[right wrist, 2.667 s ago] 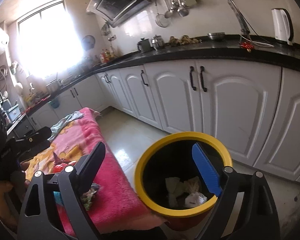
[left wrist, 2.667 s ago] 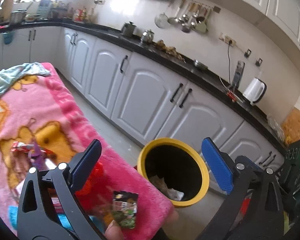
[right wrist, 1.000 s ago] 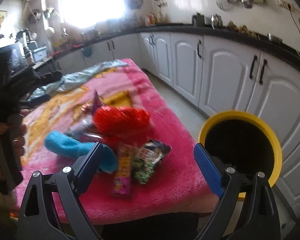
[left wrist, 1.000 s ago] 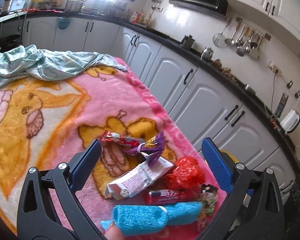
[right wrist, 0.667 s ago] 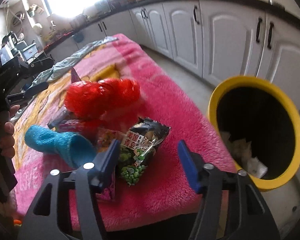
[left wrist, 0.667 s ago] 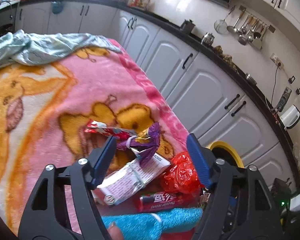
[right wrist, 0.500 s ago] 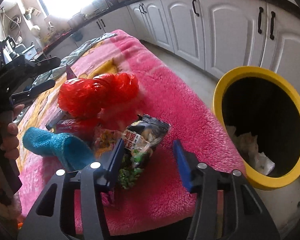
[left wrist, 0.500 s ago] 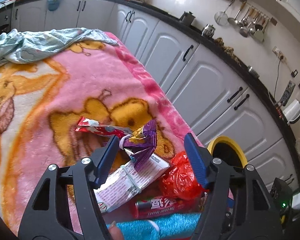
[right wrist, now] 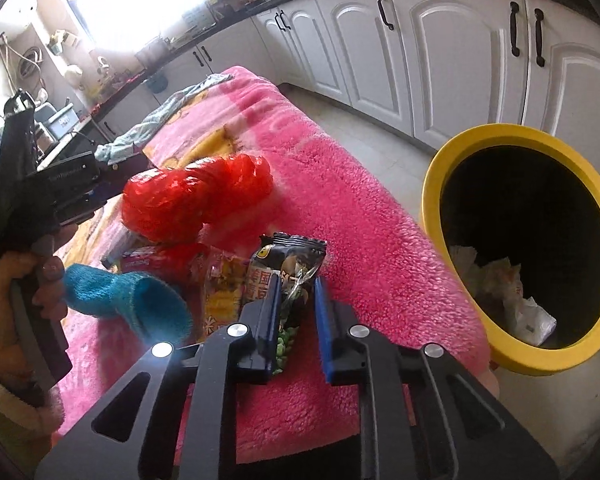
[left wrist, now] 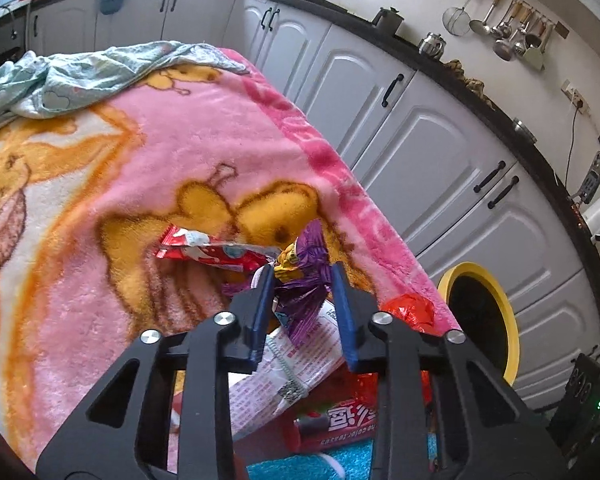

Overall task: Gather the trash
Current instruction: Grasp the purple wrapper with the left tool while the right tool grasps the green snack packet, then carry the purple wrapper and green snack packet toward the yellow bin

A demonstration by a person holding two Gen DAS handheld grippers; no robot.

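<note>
Trash lies in a heap on a pink blanket [left wrist: 204, 136]. My left gripper [left wrist: 302, 276] is closed around a crumpled purple wrapper [left wrist: 306, 280], jaws touching its sides. Under it lie a white printed packet [left wrist: 300, 364], a red-white wrapper [left wrist: 204, 252] and a red plastic bag [left wrist: 408, 308]. My right gripper [right wrist: 296, 284] is closed around a dark green snack packet [right wrist: 288, 272] on the blanket [right wrist: 340, 200]. Beside it are a yellow wrapper [right wrist: 224, 292], the red plastic bag [right wrist: 196, 196] and a blue sock [right wrist: 128, 300]. The left gripper's body [right wrist: 40, 192] shows at the left.
A yellow-rimmed trash bin [right wrist: 460, 184] with crumpled paper inside stands on the floor right of the blanket's edge; it also shows in the left wrist view [left wrist: 512, 320]. White kitchen cabinets [left wrist: 420, 152] run behind. A pale green cloth [left wrist: 80, 76] lies at the blanket's far end.
Both grippers moved from over the bin to the trash heap and closed: the left onto the purple wrapper, the right onto the green snack packet.
</note>
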